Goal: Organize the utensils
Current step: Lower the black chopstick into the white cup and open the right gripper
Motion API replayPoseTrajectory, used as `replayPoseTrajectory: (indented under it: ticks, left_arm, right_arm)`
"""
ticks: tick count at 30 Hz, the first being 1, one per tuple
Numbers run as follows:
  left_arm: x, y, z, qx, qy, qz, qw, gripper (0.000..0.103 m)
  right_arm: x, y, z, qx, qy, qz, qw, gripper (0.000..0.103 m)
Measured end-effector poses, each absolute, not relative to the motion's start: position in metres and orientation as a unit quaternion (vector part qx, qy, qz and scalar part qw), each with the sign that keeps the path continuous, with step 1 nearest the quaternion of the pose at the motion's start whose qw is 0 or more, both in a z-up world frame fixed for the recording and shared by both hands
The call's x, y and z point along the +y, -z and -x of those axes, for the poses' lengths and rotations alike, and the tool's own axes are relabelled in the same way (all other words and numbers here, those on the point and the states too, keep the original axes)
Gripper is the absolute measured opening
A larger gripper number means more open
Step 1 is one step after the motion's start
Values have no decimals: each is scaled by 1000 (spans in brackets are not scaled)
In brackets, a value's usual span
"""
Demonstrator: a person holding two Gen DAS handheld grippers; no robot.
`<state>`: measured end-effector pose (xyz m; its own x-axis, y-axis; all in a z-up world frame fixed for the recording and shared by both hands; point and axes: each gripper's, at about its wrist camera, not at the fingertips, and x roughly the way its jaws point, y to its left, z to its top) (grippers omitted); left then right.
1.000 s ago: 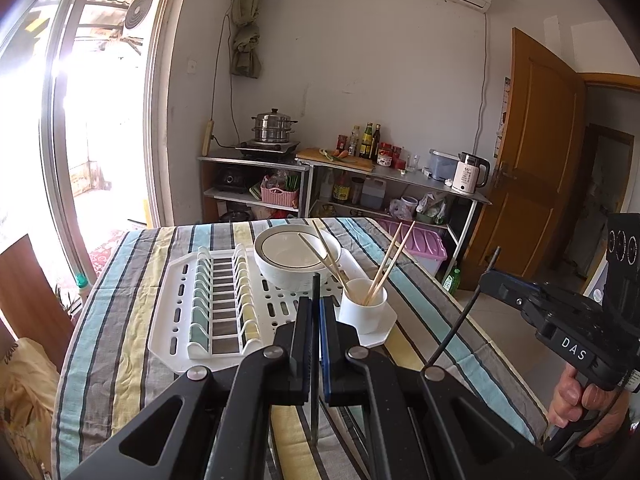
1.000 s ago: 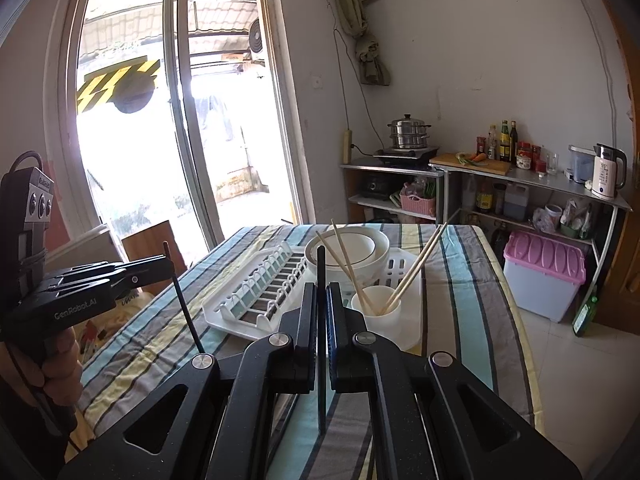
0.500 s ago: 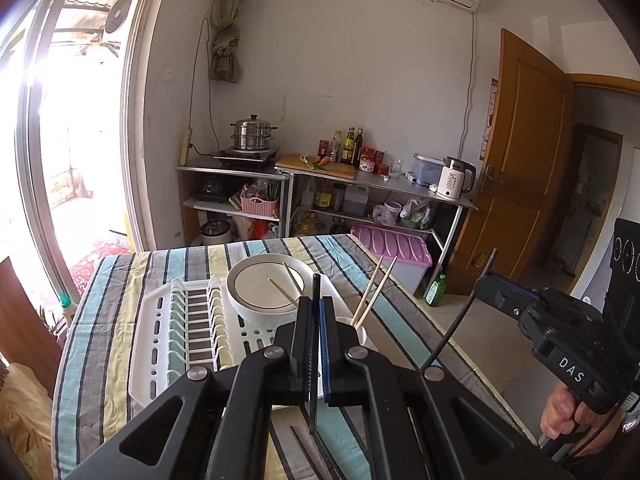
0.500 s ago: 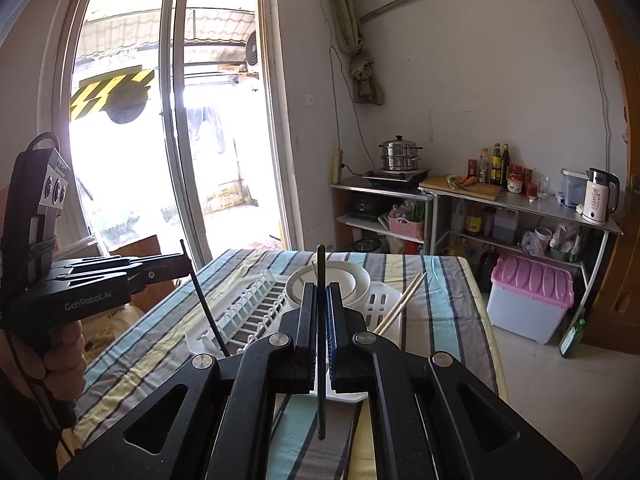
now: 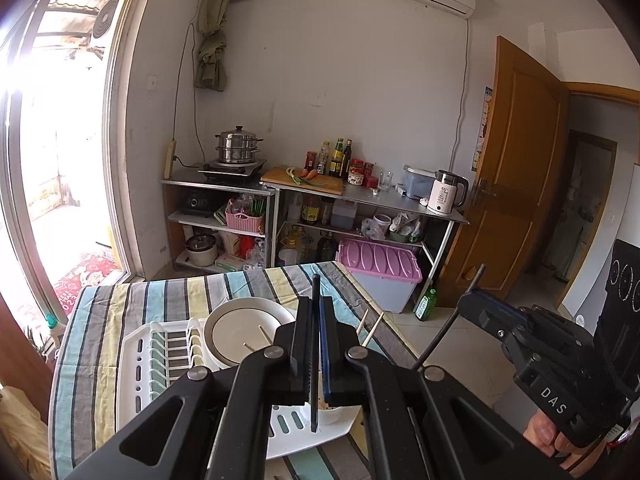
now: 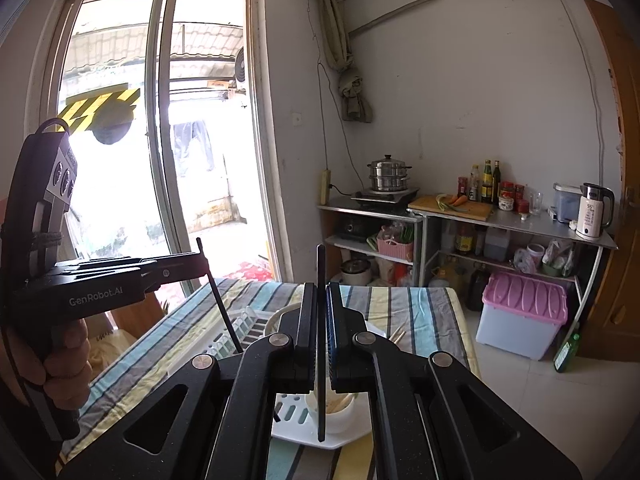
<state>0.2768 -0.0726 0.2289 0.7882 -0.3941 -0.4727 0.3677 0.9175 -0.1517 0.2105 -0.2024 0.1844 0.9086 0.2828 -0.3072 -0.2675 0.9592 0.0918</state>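
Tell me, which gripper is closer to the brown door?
Right. The right gripper is on the side of the brown door; the left gripper is farther off, toward the window.

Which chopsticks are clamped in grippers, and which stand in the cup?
The two black chopsticks are clamped, one per gripper; the pale wooden chopsticks stand loose in the white cup.

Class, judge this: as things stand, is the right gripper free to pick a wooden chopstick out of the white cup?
Probably not: the right gripper is already shut on a black chopstick, though the white cup below stands uncovered.
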Motion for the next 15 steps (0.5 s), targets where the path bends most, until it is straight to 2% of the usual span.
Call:
replayPoseTrajectory:
  ticks: [7, 15]
  left_arm:
    - [-84, -230, -305, 259, 208, 30, 943, 3]
    - [-86, -205, -330, 278, 212, 43, 936, 3]
  right_arm:
    - [-207, -185, -233, 160, -133, -30, 978, 4]
    - [-212, -173, -256, 173, -130, -41, 975, 4]
